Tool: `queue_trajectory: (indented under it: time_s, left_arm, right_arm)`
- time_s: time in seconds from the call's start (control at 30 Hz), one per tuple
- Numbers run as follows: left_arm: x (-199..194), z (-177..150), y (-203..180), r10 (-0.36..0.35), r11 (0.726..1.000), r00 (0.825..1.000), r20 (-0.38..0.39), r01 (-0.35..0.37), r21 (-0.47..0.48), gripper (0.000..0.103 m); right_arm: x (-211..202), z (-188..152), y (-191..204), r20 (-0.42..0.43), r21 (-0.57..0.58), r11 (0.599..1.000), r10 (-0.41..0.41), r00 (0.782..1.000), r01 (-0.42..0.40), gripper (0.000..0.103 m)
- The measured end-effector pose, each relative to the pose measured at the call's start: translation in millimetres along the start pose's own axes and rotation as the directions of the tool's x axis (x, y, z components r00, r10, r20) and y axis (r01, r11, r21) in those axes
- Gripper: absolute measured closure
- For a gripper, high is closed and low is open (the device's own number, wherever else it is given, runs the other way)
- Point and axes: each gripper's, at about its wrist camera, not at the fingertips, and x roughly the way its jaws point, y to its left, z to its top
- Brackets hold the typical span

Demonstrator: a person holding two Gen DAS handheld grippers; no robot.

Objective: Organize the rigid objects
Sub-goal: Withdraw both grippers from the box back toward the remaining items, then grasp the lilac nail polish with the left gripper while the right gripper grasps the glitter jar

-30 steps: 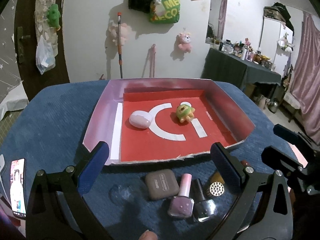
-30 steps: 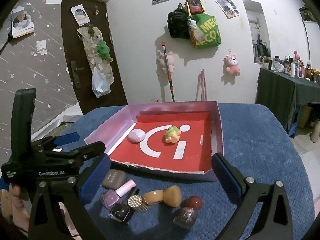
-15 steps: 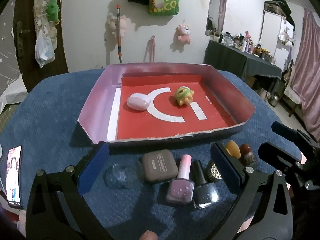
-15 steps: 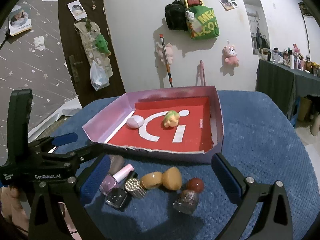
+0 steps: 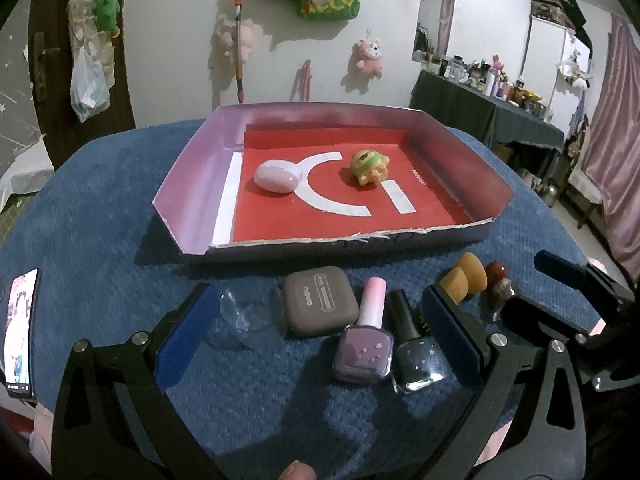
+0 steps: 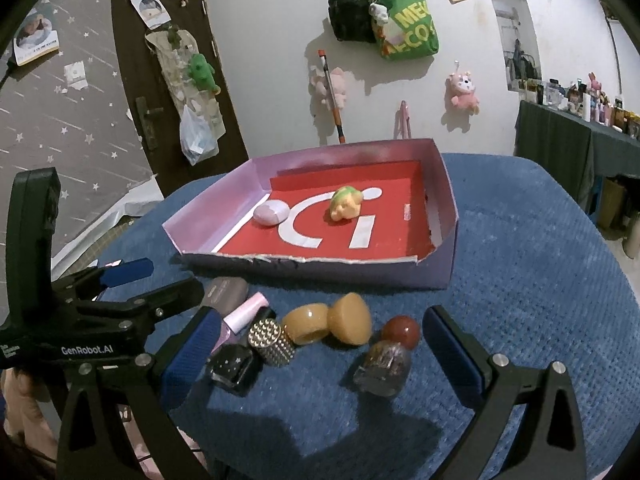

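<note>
A shallow red-floored box (image 5: 192, 184) (image 6: 446, 208) on the blue table holds a pale pink oval case (image 5: 277, 178) and a green-yellow toy (image 5: 369, 167). In front of it lie a brown compact (image 5: 320, 305), a purple polish bottle (image 5: 365, 350), a black polish bottle (image 5: 416, 356), a studded cap (image 6: 271, 342), a tan mushroom-shaped piece (image 6: 328, 324) and a red-capped bottle (image 6: 386, 360). My left gripper (image 5: 316, 338) is open around the compact and polish bottles. My right gripper (image 6: 320, 356) is open around the tan piece and red-capped bottle.
A clear round lid (image 5: 244, 316) lies left of the compact. A phone (image 5: 20, 332) lies at the table's left edge. A dark cluttered side table (image 5: 480, 112) stands at the right, a door (image 6: 160, 80) at the back left.
Both grippers have drawn back and down toward the row of small objects, so the box looks farther and the objects sit between the fingers. Nothing was taken hold of.
</note>
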Motion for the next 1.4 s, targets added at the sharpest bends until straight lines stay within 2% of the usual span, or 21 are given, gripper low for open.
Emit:
queue_trajectory:
  time_s: [0.37, 0.6, 0.7, 0.87, 1.03, 1.13, 1.2, 1.3, 1.37, 1.4]
  left_arm:
    - [2, -19, 12, 0.004, 1.0, 1.0, -0.028, -0.005, -0.03, 0.0]
    - [7, -30, 14, 0.0, 0.999, 0.998, -0.064, -0.002, -0.035, 0.0]
    - [13, -34, 17, -0.021, 0.997, 0.994, -0.11, 0.013, -0.072, 0.0]
    - [16, -40, 25, -0.04, 0.99, 0.992, -0.12, 0.023, -0.138, 0.001]
    - [14, -46, 14, -0.048, 0.995, 0.992, -0.116, 0.038, -0.09, 0.002]
    - [13, -49, 4, -0.008, 1.0, 0.996, -0.093, 0.006, -0.026, 0.002]
    - [12, -49, 2, 0.002, 1.0, 0.996, -0.084, -0.003, -0.013, 0.004]
    - [9, -49, 1, -0.02, 1.0, 0.998, -0.065, 0.019, -0.014, 0.013]
    - [9, -50, -2, -0.023, 1.0, 0.998, -0.06, 0.024, 0.005, 0.024]
    - [11, -51, -3, -0.027, 0.999, 0.997, -0.065, 0.029, 0.015, 0.025]
  right_arm:
    - [9, -19, 6, -0.052, -0.004, 1.0, -0.002, 0.999, 0.002, 0.0]
    - [11, -25, 3, -0.06, 0.005, 0.999, -0.035, 0.998, 0.036, 0.0]
    - [11, -26, -1, -0.064, 0.015, 0.999, -0.051, 0.997, 0.052, 0.0]
    - [12, -30, -9, -0.072, 0.031, 0.995, -0.09, 0.993, 0.092, 0.0]
    - [18, -35, -19, -0.093, 0.044, 0.989, -0.136, 0.986, 0.141, 0.0]
    - [20, -36, -20, -0.086, 0.036, 0.986, -0.159, 0.983, 0.163, 0.003]
    - [21, -36, -19, -0.083, 0.025, 0.984, -0.171, 0.982, 0.174, 0.005]
    - [24, -37, -17, -0.07, 0.005, 0.979, -0.202, 0.977, 0.202, 0.011]
    - [25, -38, -17, -0.057, -0.009, 0.974, -0.225, 0.973, 0.224, 0.014]
    - [25, -39, -17, -0.051, -0.014, 0.973, -0.232, 0.971, 0.232, 0.015]
